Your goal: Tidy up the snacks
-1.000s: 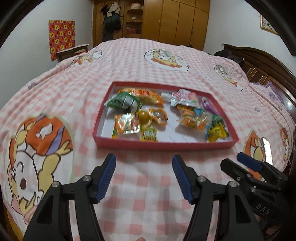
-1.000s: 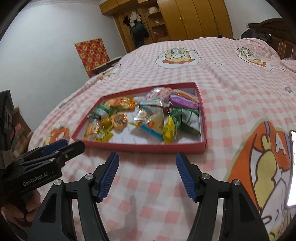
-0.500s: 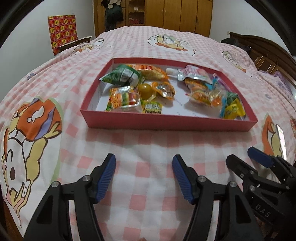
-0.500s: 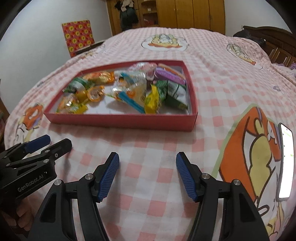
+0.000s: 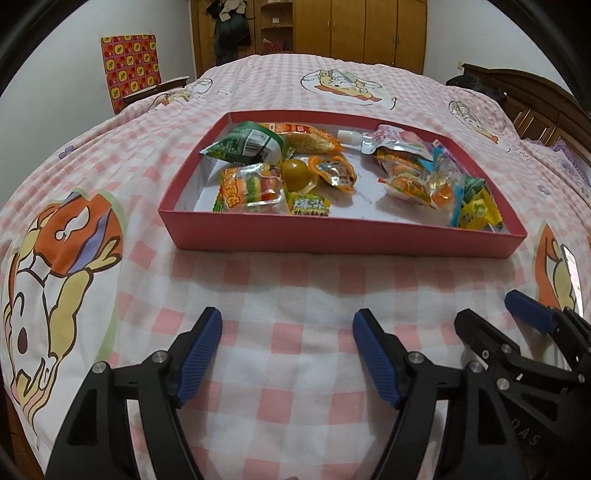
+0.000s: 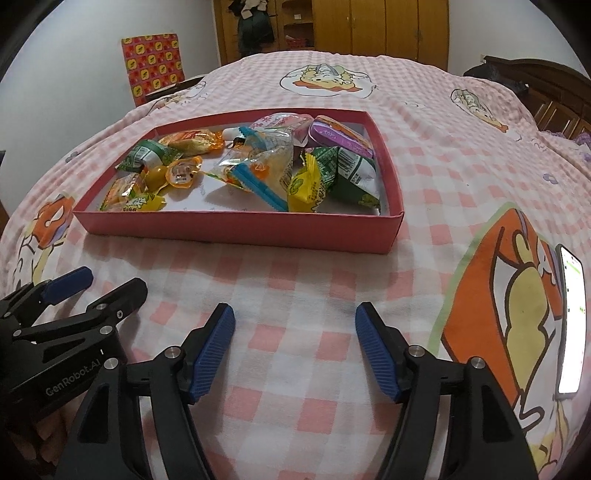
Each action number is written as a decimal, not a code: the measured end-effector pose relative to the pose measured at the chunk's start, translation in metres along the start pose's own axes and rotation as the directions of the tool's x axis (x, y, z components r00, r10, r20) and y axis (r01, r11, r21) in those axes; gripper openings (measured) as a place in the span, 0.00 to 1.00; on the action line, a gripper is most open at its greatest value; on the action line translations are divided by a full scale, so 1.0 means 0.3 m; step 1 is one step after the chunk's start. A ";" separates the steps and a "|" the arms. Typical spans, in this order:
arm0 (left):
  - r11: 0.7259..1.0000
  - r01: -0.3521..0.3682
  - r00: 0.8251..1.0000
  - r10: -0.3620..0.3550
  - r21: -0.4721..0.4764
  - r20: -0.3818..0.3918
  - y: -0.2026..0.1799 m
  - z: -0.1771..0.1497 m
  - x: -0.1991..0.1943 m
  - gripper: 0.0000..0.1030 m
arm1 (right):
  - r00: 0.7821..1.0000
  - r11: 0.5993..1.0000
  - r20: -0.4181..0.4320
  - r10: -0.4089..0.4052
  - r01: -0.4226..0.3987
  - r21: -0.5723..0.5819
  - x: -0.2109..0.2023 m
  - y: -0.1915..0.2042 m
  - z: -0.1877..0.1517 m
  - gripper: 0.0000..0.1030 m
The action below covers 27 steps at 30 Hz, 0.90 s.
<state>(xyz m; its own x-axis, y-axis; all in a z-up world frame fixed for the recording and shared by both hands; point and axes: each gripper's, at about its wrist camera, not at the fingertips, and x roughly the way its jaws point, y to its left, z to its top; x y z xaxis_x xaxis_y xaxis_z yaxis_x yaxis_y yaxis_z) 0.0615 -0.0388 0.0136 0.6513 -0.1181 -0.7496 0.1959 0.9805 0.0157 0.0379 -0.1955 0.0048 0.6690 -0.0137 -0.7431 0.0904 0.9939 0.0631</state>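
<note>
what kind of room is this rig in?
Almost certainly a home bedroom. The red snack tray sits on a bed with a pink checked cartoon-print bedspread, a dark wooden headboard stands at the right, and a wooden wardrobe lines the far wall.

Red tray, pink-and-white checked bedspread
</note>
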 end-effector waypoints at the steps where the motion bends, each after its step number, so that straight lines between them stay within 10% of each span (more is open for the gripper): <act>1: 1.000 0.002 1.000 -0.002 -0.002 0.001 0.002 0.000 0.001 0.76 | 1.000 1.000 0.000 -0.003 0.003 -0.003 0.000 0.002 -0.001 0.69; 27: 0.999 0.003 1.000 -0.004 -0.035 -0.017 0.022 -0.011 0.013 0.91 | 1.000 1.000 0.001 -0.005 0.005 -0.004 0.001 0.001 -0.001 0.70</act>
<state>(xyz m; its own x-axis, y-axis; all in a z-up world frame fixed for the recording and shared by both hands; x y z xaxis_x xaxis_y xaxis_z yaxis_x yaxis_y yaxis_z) 0.0629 -0.0323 0.0086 0.6376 -0.1194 -0.7611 0.1727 0.9849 -0.0098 0.0380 -0.1952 0.0045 0.6695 -0.0188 -0.7426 0.0911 0.9942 0.0570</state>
